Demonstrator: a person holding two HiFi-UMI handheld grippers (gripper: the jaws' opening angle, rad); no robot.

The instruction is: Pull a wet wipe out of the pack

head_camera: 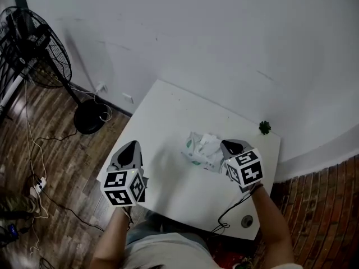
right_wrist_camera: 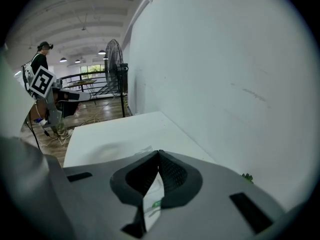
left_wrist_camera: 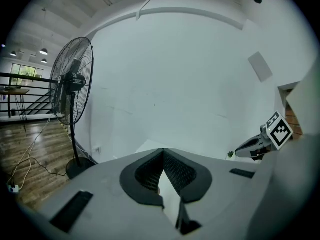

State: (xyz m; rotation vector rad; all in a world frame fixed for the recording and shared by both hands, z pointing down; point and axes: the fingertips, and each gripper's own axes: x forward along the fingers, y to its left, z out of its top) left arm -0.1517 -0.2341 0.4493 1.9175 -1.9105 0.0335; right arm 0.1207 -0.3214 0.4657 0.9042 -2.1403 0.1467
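Note:
The wet wipe pack, white with green print and crumpled on top, lies on the white table right of centre. My right gripper sits at the pack's right side with its jaws shut tip to tip. In the right gripper view the pack shows under the right gripper, and I see nothing pinched between the tips. My left gripper hovers over the table's left edge, apart from the pack. The left gripper is shut with nothing in it.
A black standing fan is on the wooden floor at the left, with cables trailing from it. A small green plant sits at the table's far right corner by the white wall. A person stands far off.

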